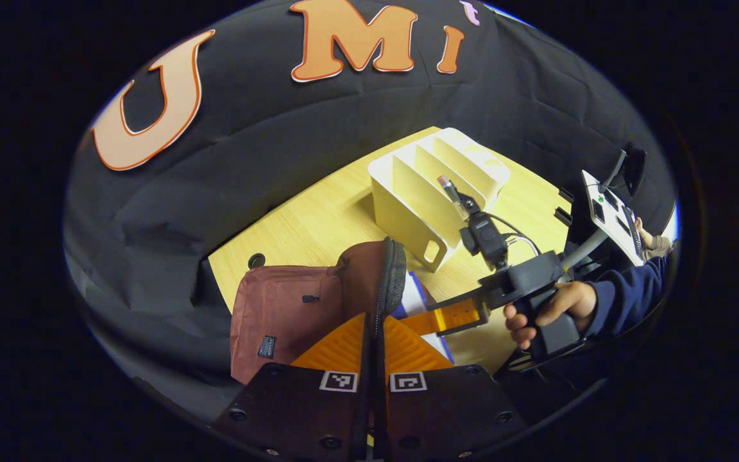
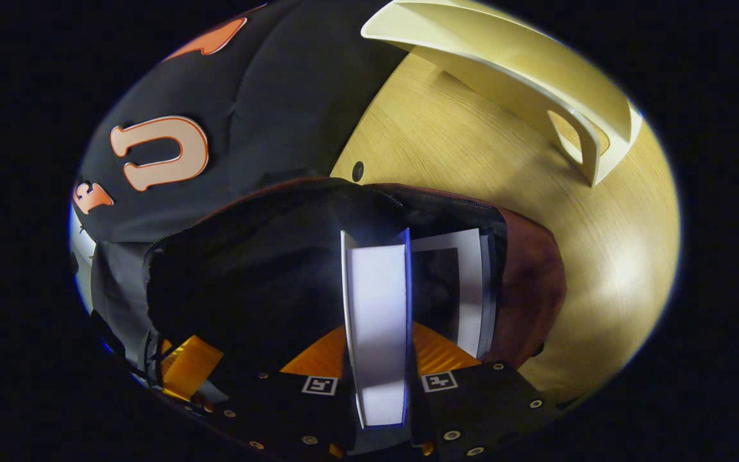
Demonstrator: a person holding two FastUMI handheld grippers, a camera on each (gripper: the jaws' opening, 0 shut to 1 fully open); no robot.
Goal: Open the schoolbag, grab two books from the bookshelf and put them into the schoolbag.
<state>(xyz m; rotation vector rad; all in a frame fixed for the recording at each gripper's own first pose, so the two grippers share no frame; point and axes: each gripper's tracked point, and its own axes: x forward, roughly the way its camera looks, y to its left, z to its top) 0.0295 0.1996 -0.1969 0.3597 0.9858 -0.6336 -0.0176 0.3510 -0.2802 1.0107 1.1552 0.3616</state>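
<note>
Item: schoolbag (image 1: 283,314), reddish-brown fabric, lying on the pale wood worktop (image 1: 318,224) near its front edge, mouth open. The left hand-held gripper (image 1: 374,333) is closed narrow on the bag's dark padded rim (image 1: 392,276), both fingers pressed on it, holding the flap up so the mouth stays open. Item: book (image 2: 377,314), white cover with blue edging, clamped edge-on between the fingers of the right hand-held gripper (image 2: 379,359) and pointed into the dark inside of the bag. Item: second book (image 2: 469,289), white-edged, standing just beside the first, already inside the bag against its far wall. Item: bookshelf (image 1: 437,186), cream plastic with slanted dividers and a cut-out handle, standing well apart from the bag toward the back of the worktop; the slots that can be seen look empty. In the left gripper view, a person's hand (image 1: 546,311) in a dark blue sleeve holds the right hand-held gripper over the bag's mouth. Handling, as judged: the bag is soft and limp, so it likely sags shut unless held by its stiffer padded rim. The book looks stiff, light and smooth-covered, so it is best gripped flat across both covers near the spine. It may slip if the grip loosens before it rests on the bag's floor. Task status, as judged: nearly done, last book going in.
</note>
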